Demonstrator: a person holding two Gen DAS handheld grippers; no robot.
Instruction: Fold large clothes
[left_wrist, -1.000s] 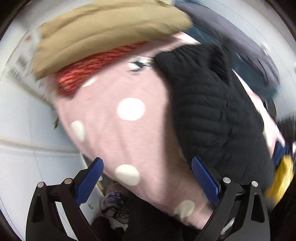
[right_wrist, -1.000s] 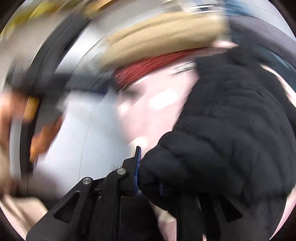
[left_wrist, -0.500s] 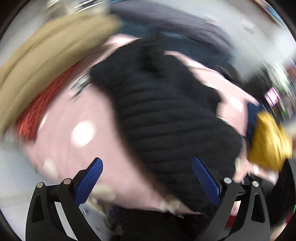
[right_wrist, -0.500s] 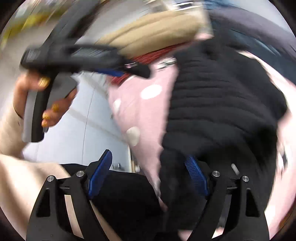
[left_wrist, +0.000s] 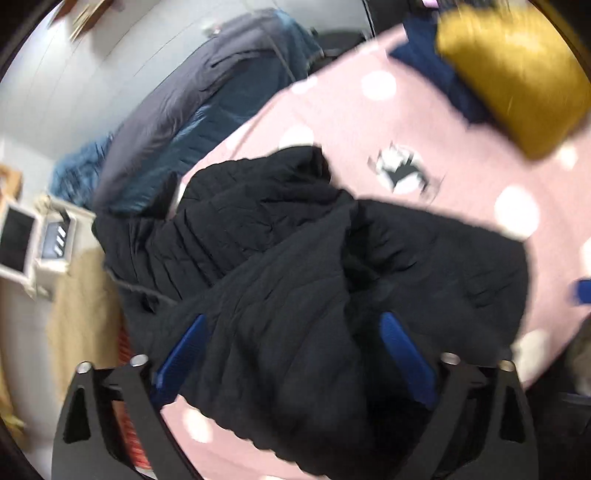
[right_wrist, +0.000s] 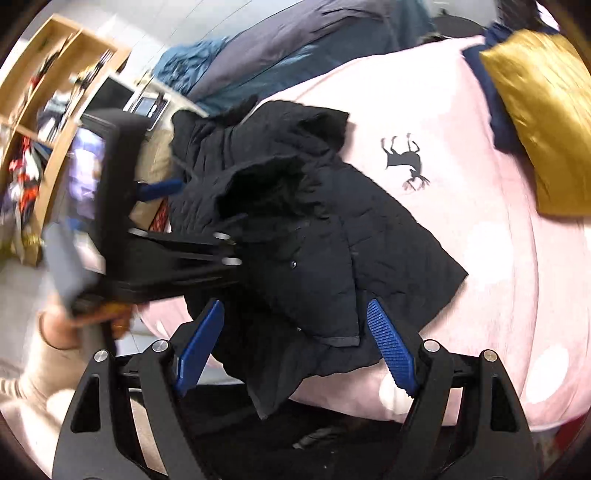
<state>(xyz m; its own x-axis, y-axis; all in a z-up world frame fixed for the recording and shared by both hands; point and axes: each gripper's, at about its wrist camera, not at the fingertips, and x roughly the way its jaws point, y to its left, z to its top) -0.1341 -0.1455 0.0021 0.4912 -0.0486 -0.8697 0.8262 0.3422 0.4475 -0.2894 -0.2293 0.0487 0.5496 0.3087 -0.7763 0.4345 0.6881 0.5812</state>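
Black quilted jacket (right_wrist: 303, 236) heaped on pink dotted blanket (right_wrist: 498, 206), long axis from near hem to far collar; left gripper (left_wrist: 291, 354) closing, fabric between, unpinched; right gripper (right_wrist: 295, 343) apart, nearest hem.

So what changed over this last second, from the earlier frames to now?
The right gripper let go of the black puffer jacket, which now lies crumpled on the pink polka-dot blanket. The left gripper swung over it, jaws closing, not gripping yet. Blanket and gold cushion stayed put.
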